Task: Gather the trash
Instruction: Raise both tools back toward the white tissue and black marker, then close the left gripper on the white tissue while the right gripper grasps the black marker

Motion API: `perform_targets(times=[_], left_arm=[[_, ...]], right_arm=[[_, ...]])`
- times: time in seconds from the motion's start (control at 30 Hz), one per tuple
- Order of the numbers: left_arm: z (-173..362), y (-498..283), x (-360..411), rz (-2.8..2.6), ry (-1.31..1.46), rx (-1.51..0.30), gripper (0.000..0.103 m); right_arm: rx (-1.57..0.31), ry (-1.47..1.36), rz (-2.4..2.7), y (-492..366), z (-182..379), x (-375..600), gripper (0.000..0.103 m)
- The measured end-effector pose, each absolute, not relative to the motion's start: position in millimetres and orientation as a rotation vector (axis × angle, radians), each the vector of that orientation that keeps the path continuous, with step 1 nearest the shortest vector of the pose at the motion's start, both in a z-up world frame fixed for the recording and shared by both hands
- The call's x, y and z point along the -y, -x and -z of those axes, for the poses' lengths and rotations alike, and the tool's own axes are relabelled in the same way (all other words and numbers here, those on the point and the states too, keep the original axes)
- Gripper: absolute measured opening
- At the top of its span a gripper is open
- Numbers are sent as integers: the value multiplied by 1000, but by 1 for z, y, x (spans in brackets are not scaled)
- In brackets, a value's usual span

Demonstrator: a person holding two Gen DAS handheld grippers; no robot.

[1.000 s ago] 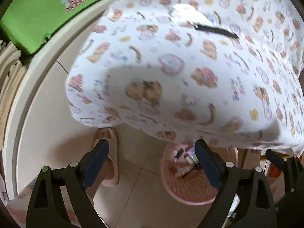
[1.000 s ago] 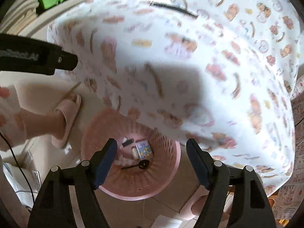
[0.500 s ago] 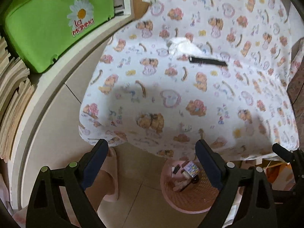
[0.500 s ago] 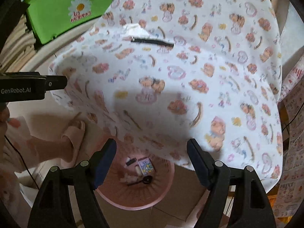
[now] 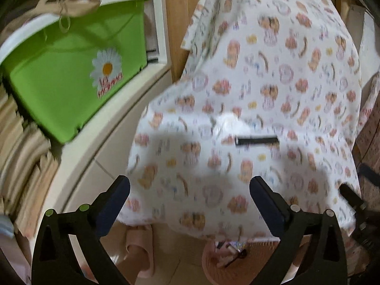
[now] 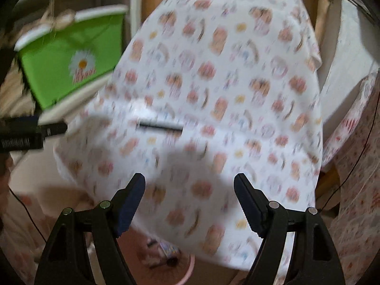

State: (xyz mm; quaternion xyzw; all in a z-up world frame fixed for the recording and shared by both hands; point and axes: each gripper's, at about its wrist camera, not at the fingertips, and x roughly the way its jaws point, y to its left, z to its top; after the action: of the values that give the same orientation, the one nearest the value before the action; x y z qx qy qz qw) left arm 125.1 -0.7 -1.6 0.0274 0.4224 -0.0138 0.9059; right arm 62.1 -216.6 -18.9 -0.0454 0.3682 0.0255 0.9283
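Cartoon-printed cloth covers the tabletop, which fills both wrist views, with a green bin on a white shelf off to the left side of the tongs.

Part of the job looks done. A pink basket stands on the floor below the near edge of the cloth, and it already holds some trash: a small printed packet, a dark spoon-like piece and a few pale scraps, all too blurred to name further. Two things appear to be left on the cloth: a black strip and, touching its left end, a crumpled clear wrapper.

The left tongs are opening, with nothing between the jaws. The right tongs stand apart and are also empty. The left tool shows in the right view as a dark bar at the left edge.

Both remaining pieces lie ahead of and beyond the fingertips, near the middle of the cloth. In the left view the strip sits past the right finger; in the right view it sits past the left finger, so it lies between the two tools.
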Motion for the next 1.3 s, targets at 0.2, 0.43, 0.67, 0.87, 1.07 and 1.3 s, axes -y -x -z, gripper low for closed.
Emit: perform_targets(times=[0.2, 0.43, 0.67, 0.87, 1.07, 1.3], left_arm=[[-16, -163, 11, 62, -68, -846, 102], [10, -194, 15, 77, -72, -879, 102], [44, -227, 10, 129, -35, -998, 102], [47, -240, 4, 121, 45, -994, 102], [50, -251, 12, 111, 74, -989, 102], [57, -268, 33, 89, 37, -976, 84]], right_arm=[[-645, 34, -52, -93, -24, 234, 86], [-618, -13, -27, -125, -12, 248, 86], [-730, 21, 9, -170, 26, 261, 86], [-781, -4, 47, -187, 44, 273, 86], [-789, -3, 72, -193, 48, 275, 86], [-806, -109, 77, -198, 46, 287, 86]])
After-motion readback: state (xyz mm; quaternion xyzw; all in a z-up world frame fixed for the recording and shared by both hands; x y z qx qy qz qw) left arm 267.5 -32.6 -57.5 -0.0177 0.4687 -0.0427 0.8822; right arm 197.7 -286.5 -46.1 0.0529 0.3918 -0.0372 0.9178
